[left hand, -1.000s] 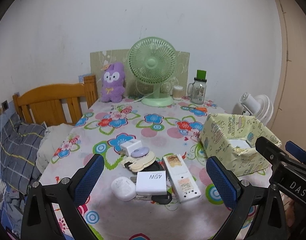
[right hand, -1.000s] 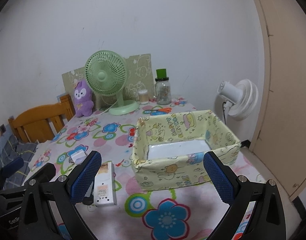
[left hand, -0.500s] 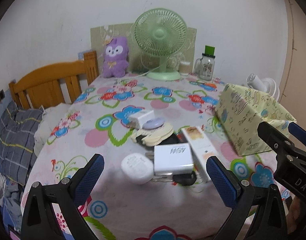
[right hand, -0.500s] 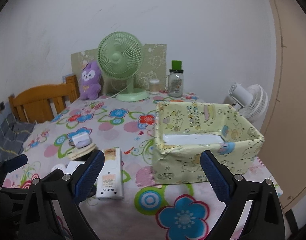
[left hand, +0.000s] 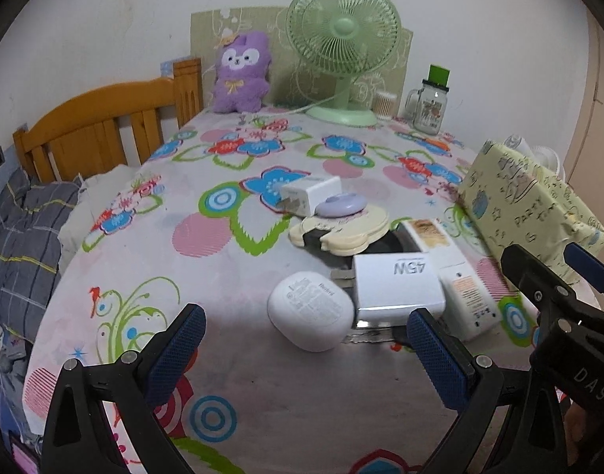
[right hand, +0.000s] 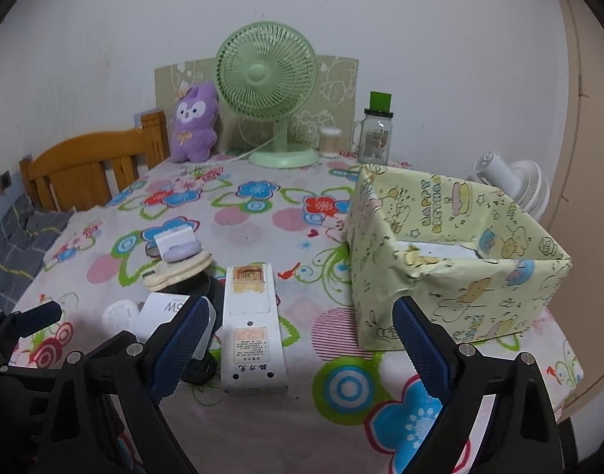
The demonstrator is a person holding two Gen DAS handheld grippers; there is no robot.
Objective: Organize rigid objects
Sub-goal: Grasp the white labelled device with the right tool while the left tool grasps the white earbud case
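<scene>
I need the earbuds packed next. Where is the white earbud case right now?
In the left wrist view the white earbud case lies on the tablecloth at the near edge of the pile, touching the left side of the 45W charger.

A home bedroom; a wooden bed headboard (left hand: 104, 126) with plaid bedding (left hand: 21, 245) sits at the left of the frame; a flower-print cloth covers the tabletop (left hand: 223, 245); a purple plush toy (left hand: 240, 73) and green desk fan (left hand: 343, 39) stand against the white wall at upper centre.
</scene>
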